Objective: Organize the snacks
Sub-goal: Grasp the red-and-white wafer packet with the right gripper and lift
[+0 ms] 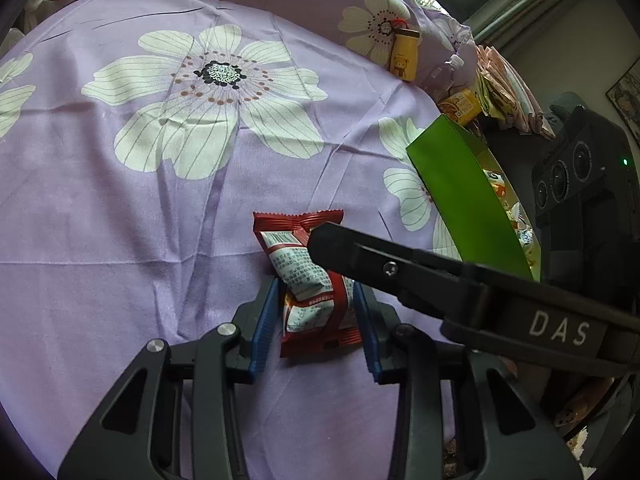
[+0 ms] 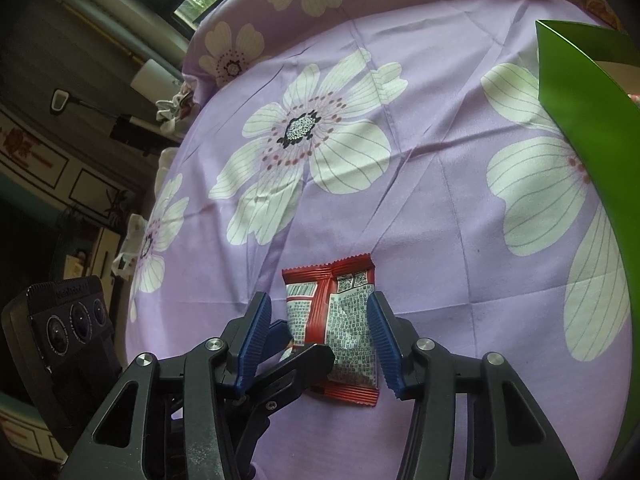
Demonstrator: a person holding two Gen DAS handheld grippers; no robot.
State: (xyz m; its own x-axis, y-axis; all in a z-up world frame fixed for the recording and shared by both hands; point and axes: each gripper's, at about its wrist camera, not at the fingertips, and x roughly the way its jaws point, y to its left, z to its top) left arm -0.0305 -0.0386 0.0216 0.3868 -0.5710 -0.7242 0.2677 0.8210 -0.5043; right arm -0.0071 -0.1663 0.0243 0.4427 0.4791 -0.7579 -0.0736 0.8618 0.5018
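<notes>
Pickup of a single red snack packet [image 1: 310,280] is the step in hand. The packet lies flat on the floral purple cloth [image 1: 120,260], near the middle, with a green box [image 1: 460,188] standing open to its right where other snacks are seen inside. The left gripper [image 1: 316,312] is clenched on the packet: its blue pads [image 1: 266,328] are pressed against both long sides, and the wrapper looks slightly pinched between them. The right gripper [image 2: 320,336] is held partly spread around the same packet [image 2: 344,328], and its pads [image 2: 384,344] are seen just beside the wrapper's edges rather than pressing on it. One black finger of the right gripper is laid across the packet's top in the left wrist view. Both grippers are pitched steeply down toward the cloth, converging from opposite sides. A lift clear of the cloth and a carry to the green box is judged to be called for next, with the right gripper drawn back first so the packet is not snagged.
</notes>
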